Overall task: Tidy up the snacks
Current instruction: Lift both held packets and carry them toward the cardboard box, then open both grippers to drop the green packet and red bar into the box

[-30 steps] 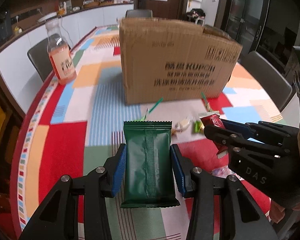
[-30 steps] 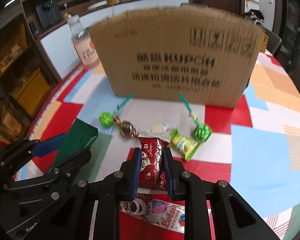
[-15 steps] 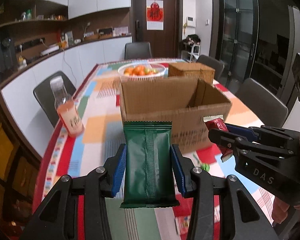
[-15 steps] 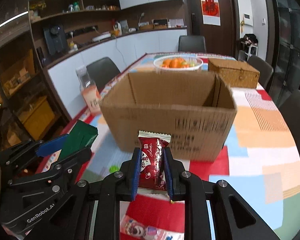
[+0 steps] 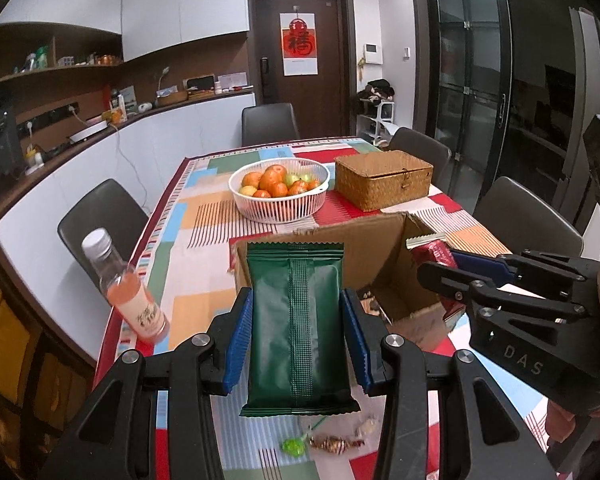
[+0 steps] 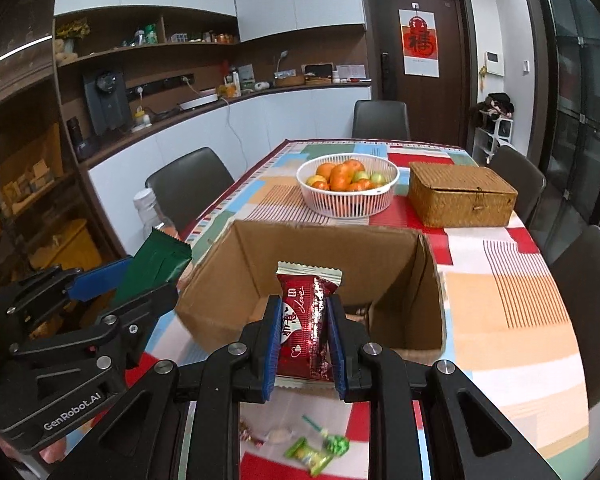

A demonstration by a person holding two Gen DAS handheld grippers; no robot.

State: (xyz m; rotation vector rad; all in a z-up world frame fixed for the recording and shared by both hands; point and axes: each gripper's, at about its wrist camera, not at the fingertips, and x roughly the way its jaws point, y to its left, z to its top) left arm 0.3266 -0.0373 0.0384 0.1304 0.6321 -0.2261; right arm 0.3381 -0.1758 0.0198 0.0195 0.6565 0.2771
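My left gripper is shut on a dark green snack packet, held upright above the near edge of the open cardboard box. My right gripper is shut on a small red snack packet, also raised over the box near its front wall. Each gripper shows in the other's view: the right one at the right, the left one at the left. Loose candies lie on the tablecloth below; more candies show under the right gripper.
A bottle of orange drink stands left of the box. Behind it are a white basket of fruit and a wicker box. Dark chairs ring the patterned table. Something lies on the box's floor.
Both grippers rose with their packets from table level to above the box rim. The box's inside and the far end of the table came into view; the loose candies dropped to the bottom.
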